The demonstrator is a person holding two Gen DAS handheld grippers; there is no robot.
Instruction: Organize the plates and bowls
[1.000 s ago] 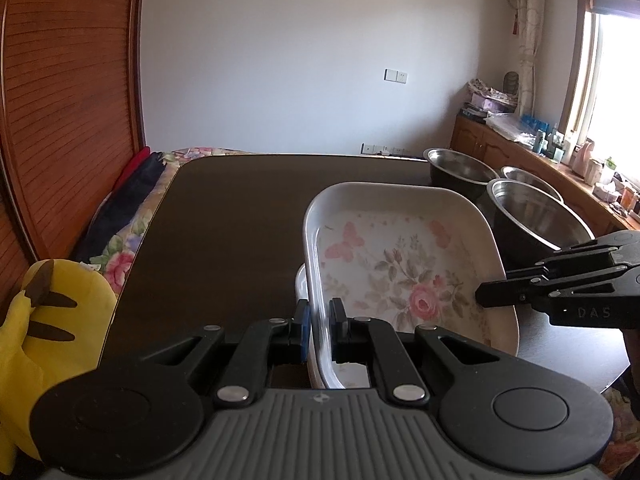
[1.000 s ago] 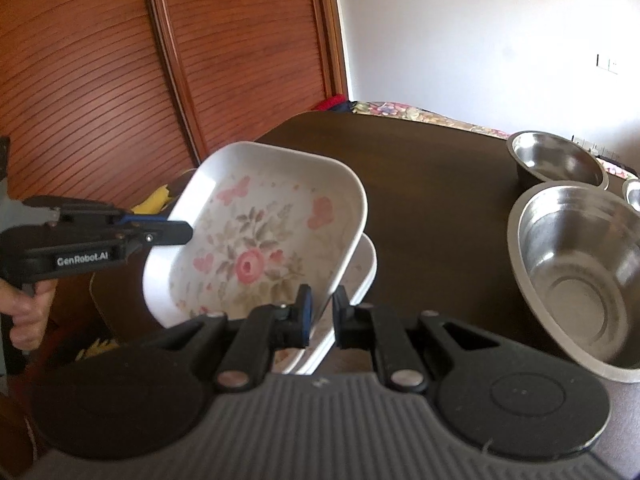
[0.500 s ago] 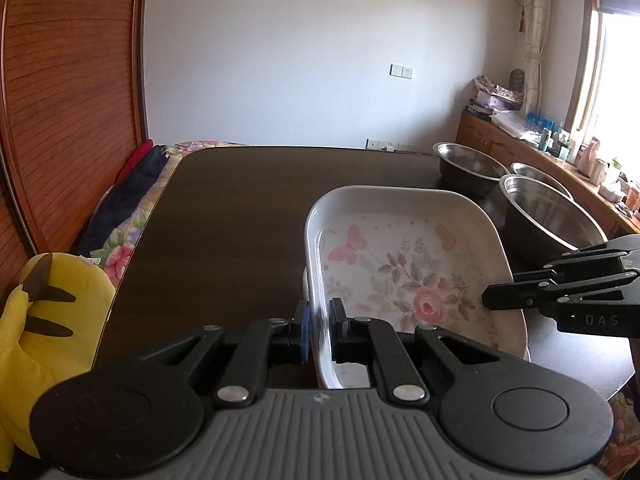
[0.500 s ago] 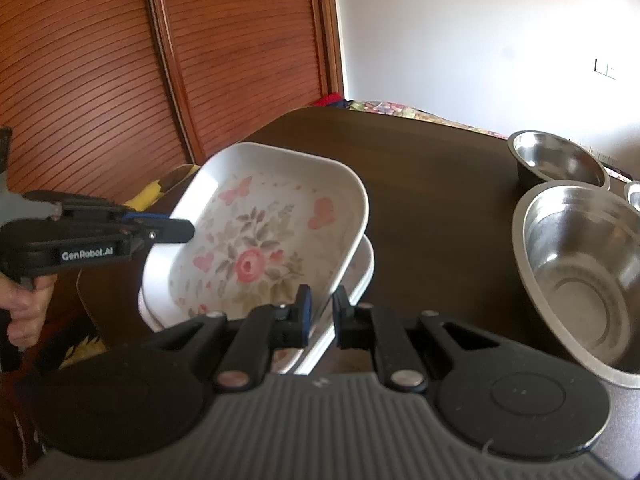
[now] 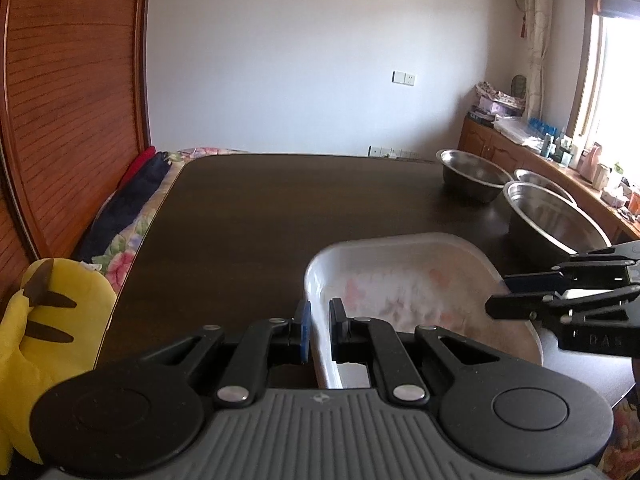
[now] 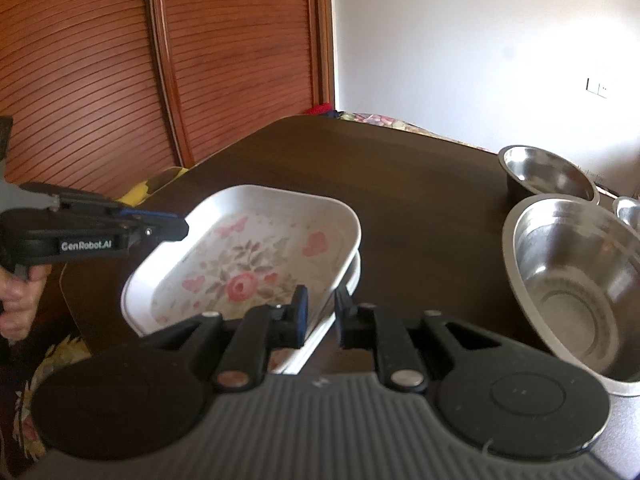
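A white rectangular plate with a pink floral print (image 6: 248, 276) lies on top of another white plate whose edge (image 6: 352, 276) shows beneath it, on the dark wooden table (image 6: 400, 184). My left gripper (image 5: 319, 330) has its jaws slightly parted around the plate's left rim (image 5: 316, 296). My right gripper (image 6: 320, 314) has its jaws slightly parted around the plate's right rim; it also shows in the left wrist view (image 5: 500, 294). The plate (image 5: 416, 292) looks blurred in the left wrist view.
Three steel bowls stand on the table's right side: a large one (image 6: 576, 288), a smaller one behind it (image 6: 548, 174) and a third at the edge (image 6: 630, 208). A yellow plush toy (image 5: 44, 320) sits off the table's left. A wooden wardrobe (image 6: 160, 60) stands behind.
The floral plate came down from a tilted, lifted position and now lies flat on the plate below. Both grippers' jaws have opened a little around its rims.
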